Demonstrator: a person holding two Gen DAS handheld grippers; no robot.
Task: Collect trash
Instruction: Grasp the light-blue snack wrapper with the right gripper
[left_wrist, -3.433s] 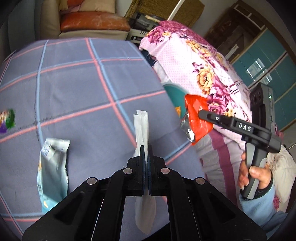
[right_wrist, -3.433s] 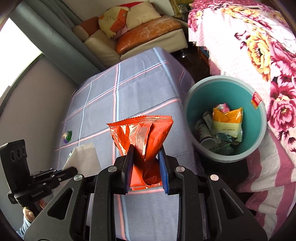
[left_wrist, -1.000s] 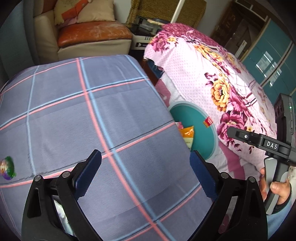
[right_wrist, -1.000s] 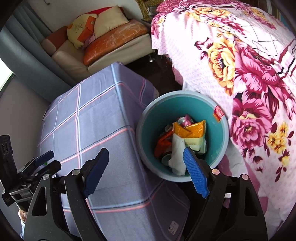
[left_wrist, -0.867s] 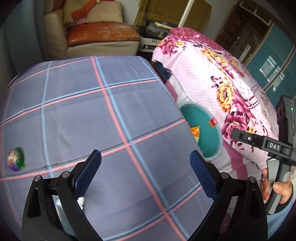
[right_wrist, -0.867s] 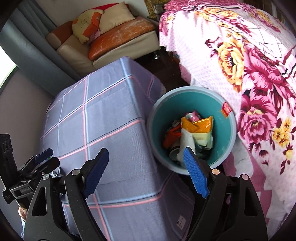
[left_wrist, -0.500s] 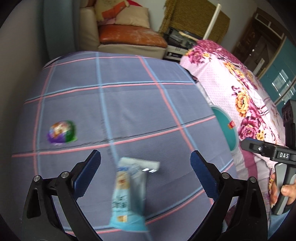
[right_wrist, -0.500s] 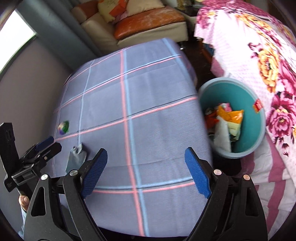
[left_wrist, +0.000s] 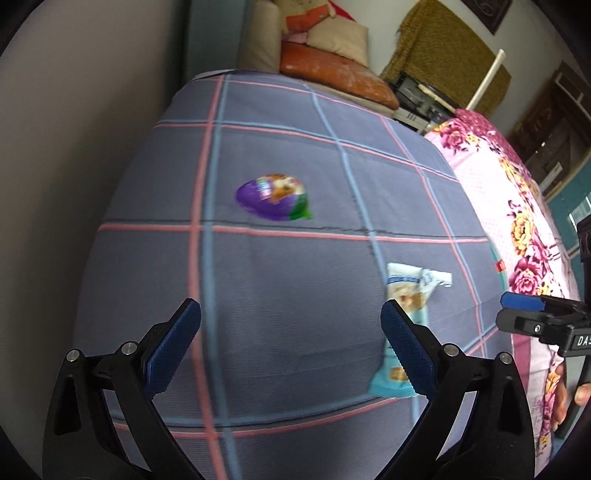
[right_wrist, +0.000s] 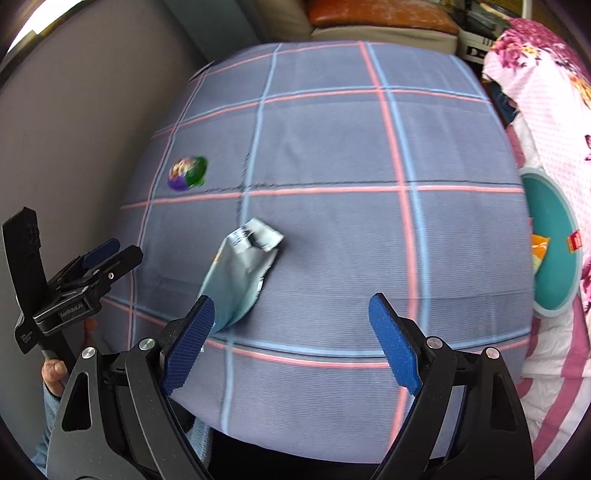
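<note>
On the grey-blue checked tablecloth (left_wrist: 280, 288) lie two pieces of trash: a purple and green egg-shaped wrapper (left_wrist: 273, 201) (right_wrist: 187, 172) and a crumpled light blue snack packet (left_wrist: 404, 317) (right_wrist: 242, 269). My left gripper (left_wrist: 290, 345) hangs open above the cloth, with the packet beside its right finger and the egg wrapper farther ahead. My right gripper (right_wrist: 290, 339) is open too, empty, with the packet just ahead of its left finger. The teal trash bin (right_wrist: 554, 243), holding wrappers, stands at the table's right side. Each gripper shows in the other's view.
A bed with a pink floral cover (left_wrist: 517, 206) runs along the right of the table. A sofa with orange and beige cushions (left_wrist: 325, 62) stands behind it. A grey wall (right_wrist: 74, 122) borders the table's left side.
Both grippers have swung left, away from the bin and over the table. The bin has slid to the right edge, and the egg wrapper and blue packet have come into view ahead of them.
</note>
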